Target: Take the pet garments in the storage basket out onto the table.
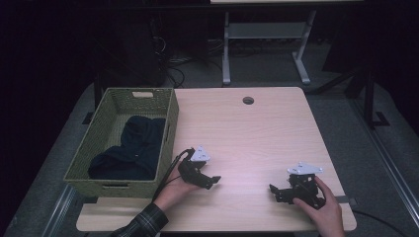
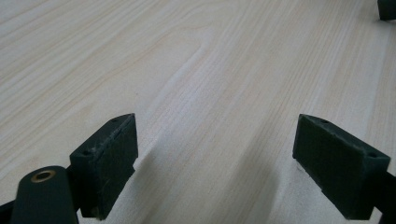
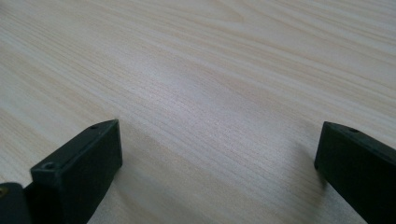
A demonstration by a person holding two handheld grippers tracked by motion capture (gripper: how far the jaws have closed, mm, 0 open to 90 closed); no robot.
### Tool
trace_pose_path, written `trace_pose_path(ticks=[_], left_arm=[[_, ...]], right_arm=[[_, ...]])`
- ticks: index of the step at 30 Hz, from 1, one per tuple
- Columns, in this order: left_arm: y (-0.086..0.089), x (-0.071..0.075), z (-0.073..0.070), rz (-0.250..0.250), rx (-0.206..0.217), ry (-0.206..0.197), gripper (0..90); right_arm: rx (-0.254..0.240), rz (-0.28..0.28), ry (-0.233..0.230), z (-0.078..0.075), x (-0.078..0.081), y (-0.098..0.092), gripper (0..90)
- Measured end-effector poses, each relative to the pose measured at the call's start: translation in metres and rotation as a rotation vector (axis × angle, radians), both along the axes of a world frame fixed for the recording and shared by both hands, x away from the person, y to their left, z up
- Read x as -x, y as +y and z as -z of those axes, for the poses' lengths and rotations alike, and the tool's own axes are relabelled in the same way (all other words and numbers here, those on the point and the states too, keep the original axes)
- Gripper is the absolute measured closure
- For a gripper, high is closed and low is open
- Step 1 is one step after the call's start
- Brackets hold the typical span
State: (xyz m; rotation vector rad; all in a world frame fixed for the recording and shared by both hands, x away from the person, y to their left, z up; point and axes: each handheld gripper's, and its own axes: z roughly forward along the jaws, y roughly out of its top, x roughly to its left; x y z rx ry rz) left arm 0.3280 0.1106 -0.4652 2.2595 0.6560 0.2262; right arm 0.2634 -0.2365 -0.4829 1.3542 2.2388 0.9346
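Dark navy cloth [image 1: 131, 148] lies bundled inside the green woven basket [image 1: 168, 126] at the pale wooden table's [image 1: 257, 128] left, while the left gripper [image 1: 213, 181] and right gripper [image 1: 274, 191] rest near the front edge, jaws spread, empty

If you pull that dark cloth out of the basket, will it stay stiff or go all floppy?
Probably floppy: the dark cloth lies crumpled in soft folds inside the woven basket. It likely drapes and hangs when lifted. It probably won't roll or slip much.

You will find no readable words, labels, brands or numbers anywhere here, neither on the counter [image 1: 257, 128] nor the basket [image 1: 106, 116].
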Motion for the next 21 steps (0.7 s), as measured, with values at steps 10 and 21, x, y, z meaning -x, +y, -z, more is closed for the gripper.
trace_pose_path(ticks=[10,21], left_arm=[[0.001,0.001,-0.007,0.0,0.006,-0.011,13.6],[0.002,0.002,-0.015,-0.011,-0.001,-0.008,13.7]], right_arm=[[0.0,-0.003,0.0,0.0,0.0,0.0,0.5],[0.001,-0.004,-0.001,0.0,0.0,0.0,0.5]])
